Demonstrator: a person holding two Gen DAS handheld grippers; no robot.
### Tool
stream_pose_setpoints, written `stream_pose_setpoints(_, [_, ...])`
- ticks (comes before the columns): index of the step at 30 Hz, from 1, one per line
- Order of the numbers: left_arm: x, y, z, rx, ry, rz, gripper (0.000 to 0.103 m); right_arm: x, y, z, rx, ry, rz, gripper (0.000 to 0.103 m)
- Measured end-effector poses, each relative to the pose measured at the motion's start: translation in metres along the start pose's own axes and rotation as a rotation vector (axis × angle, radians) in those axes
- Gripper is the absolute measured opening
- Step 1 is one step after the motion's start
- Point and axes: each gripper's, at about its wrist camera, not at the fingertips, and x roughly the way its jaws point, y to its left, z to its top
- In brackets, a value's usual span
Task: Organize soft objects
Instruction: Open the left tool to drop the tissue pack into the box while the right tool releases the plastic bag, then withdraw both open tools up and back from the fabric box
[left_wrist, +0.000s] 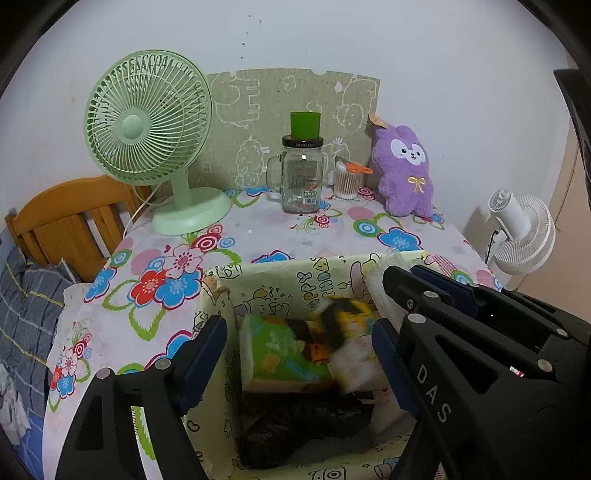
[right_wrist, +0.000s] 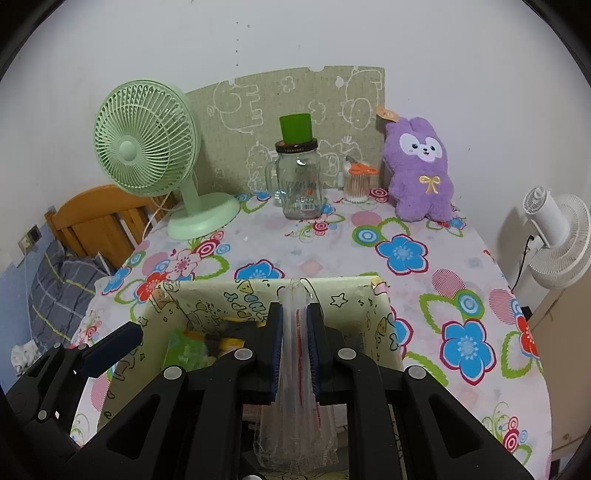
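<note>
Left gripper (left_wrist: 299, 354): jaws stand wide apart over the open box (left_wrist: 221, 291), nothing pressed between the pads. Between and below them, lower centre of the left view, a yellow-and-black packet (left_wrist: 347, 332) shows blurred, lying partly on a green pack (left_wrist: 273, 354) inside the box. A black bag (left_wrist: 295, 421) lies beneath both, on the box floor.

Right gripper (right_wrist: 294, 343): jaws nearly closed, pads clamped on a clear plastic bag (right_wrist: 295, 424) that runs up between them and hangs down into the box (right_wrist: 354, 295) at lower centre of the right view. In the same view the left gripper enters from the lower left edge.

The box sits on the floral tablecloth (right_wrist: 424, 258), at the near edge. Upper part of both views, along the back of the table: a green fan (left_wrist: 147, 122) at left, a glass jar (left_wrist: 299, 177) at centre, a swab pot (left_wrist: 347, 181) just right of it, a purple plush (left_wrist: 402, 170) at right, upright against the backboard (left_wrist: 258, 110). A white fan (right_wrist: 554, 240) stands off the table at far right.
</note>
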Motion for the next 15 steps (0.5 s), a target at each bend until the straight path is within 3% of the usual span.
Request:
stream_pose_setpoints(7, [0.0023, -0.0003, -0.0006, -0.003, 0.009, 0.001, 0.084, 0.0051, 0.0003, -0.0001, -0.01, 0.016, 0.013, 0.024])
stream_pose_setpoints(9, [0.0027, -0.0013, -0.0005, -0.003, 0.014, -0.003, 0.085, 0.0055, -0.0002, -0.0001, -0.007, 0.024, 0.007, 0.035])
stream_pose_setpoints(11, [0.0016, -0.0012, -0.0005, -0.006, 0.013, -0.01, 0.086, 0.0044, -0.0018, -0.0006, -0.001, 0.025, 0.008, 0.061])
stream_pose_setpoints(13, [-0.0015, -0.0008, -0.0002, -0.009, 0.007, -0.015, 0.088, 0.0005, -0.0023, -0.0013, 0.005, 0.012, 0.015, 0.073])
stream_pose_setpoints(15, [-0.004, -0.0009, 0.0004, -0.012, 0.002, -0.015, 0.089, -0.0045, -0.0015, -0.001, 0.006, -0.002, 0.013, 0.075])
